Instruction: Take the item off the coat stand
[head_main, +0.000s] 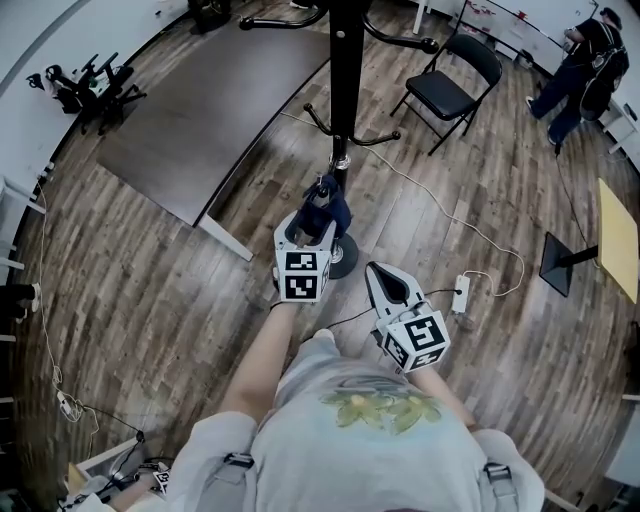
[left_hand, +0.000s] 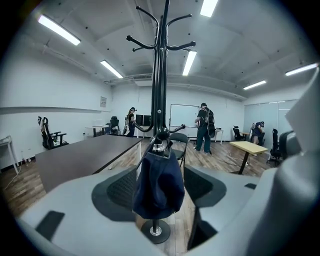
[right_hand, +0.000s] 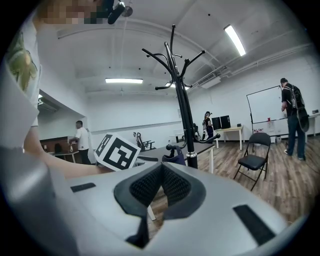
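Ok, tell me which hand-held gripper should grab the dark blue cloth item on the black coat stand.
Left hand-held gripper: its open jaws flank the dark blue cloth item; the right hand-held gripper is shut, set back.

Your head camera steeply down on the coat stand (head_main: 345, 70), left hand-held gripper (head_main: 322, 215) camera close to it, right hand-held gripper (head_main: 375, 272) camera farther.

Dark blue cloth item (left_hand: 159, 187) hanging limp from low hook, black coat stand (left_hand: 159, 100).

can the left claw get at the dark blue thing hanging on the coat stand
Probably yes: the left claw stands open with the dark blue item hanging from the coat stand between its jaws, and nothing blocks it.
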